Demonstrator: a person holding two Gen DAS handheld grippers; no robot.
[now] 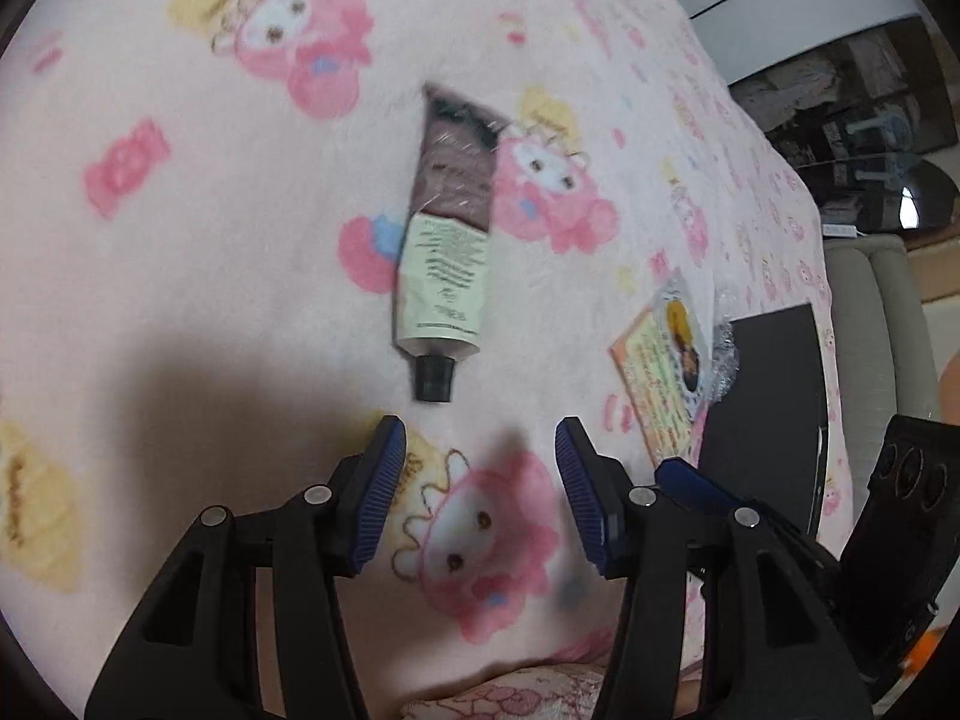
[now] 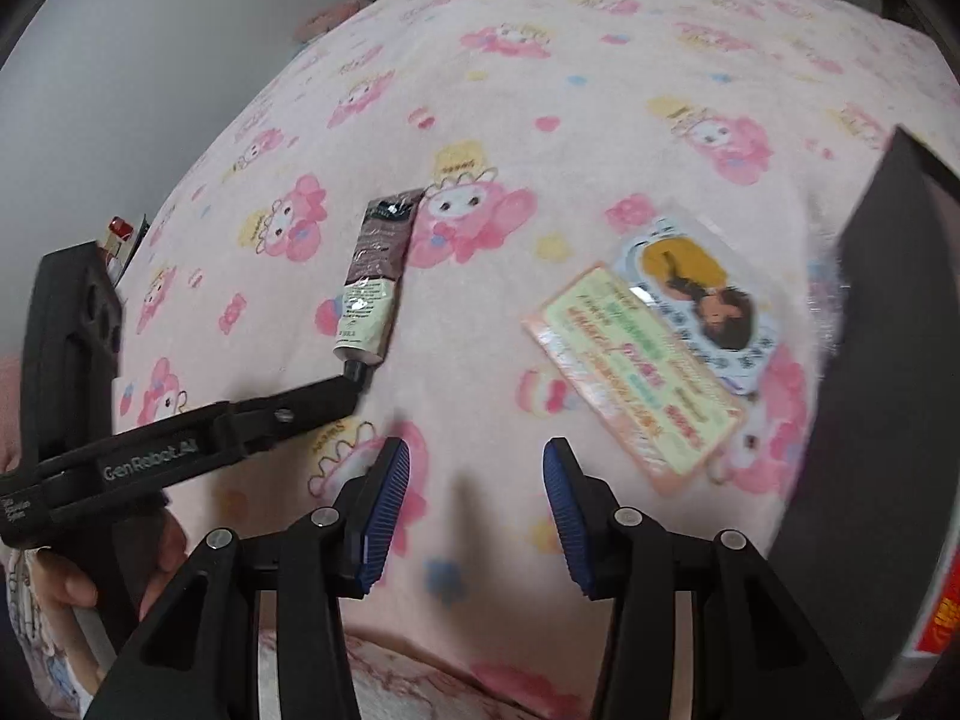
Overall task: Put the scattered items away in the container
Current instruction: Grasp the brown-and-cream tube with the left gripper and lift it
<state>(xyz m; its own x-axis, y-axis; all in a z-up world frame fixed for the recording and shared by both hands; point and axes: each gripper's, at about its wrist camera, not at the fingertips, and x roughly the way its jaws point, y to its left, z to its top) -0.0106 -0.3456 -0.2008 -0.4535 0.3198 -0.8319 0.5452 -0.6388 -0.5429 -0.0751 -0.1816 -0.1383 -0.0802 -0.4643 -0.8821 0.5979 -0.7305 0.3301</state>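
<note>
Left wrist view: left gripper (image 1: 480, 438) jaws stand well apart, nothing between the pads, only blanket (image 1: 210, 300) under them. Tube (image 1: 447, 234) lies flat just ahead of the tips, black cap (image 1: 433, 377) toward the gripper, crimped dark end away, its long axis running nearly along the line the gripper points. A card (image 1: 663, 360) lies off to the right, and past it a dark box (image 1: 774, 408), presumably the container; the right gripper's blue pad shows low at right. Judgement: the step in hand is the approach to the tube. To do it well, bring the jaws down across the tube's body just above the cap, where it is firmest, one pad on each long side; the present opening looks wide enough. Press slightly into the soft blanket so the pads get under the tube's edges without pinching fabric. Right wrist view: right gripper (image 2: 477, 462) likewise open and empty, over bare blanket. The card (image 2: 636, 369) lies just ahead and to the right, flat, touching the box (image 2: 888, 360) side or nearly so; I cannot tell which. The tube (image 2: 375, 282) sits to the left with the left gripper's finger (image 2: 288, 414) at its cap. Judgement: the card is thin; a flat pinch will likely fail, so catch one edge against the yielding blanket.
</note>
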